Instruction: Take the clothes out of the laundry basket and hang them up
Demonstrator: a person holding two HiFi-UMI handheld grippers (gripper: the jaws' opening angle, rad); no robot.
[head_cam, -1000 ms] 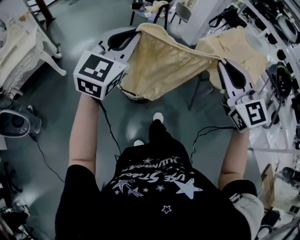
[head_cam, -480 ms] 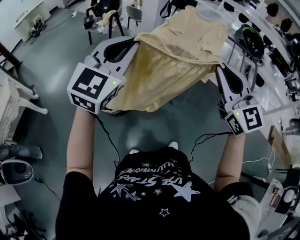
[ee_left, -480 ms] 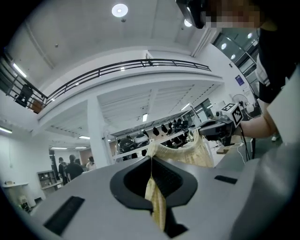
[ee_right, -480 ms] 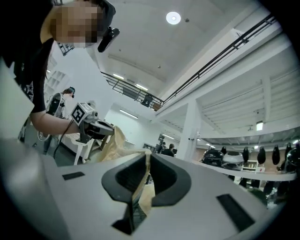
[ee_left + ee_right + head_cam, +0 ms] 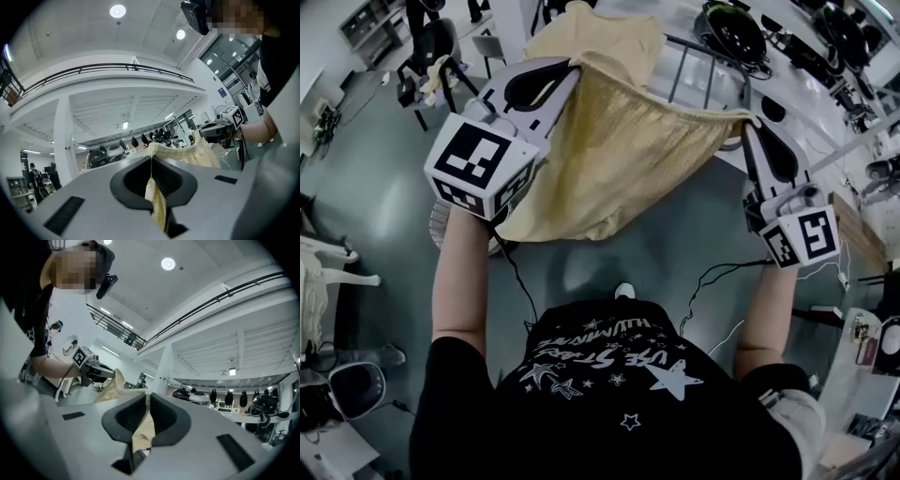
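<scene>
Head view: I am holding a pale yellow garment (image 5: 609,159) up between both grippers.
My left gripper (image 5: 570,73) and right gripper (image 5: 748,127) are each pinching tight on its gathered, ribbed edge; the thin, soft cloth is sagging in a curved drape above the grey floor (image 5: 375,187).

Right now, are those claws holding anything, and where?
Yes: a yellow garment, stretched between the left gripper and right gripper, each shut on its top edge.
</scene>
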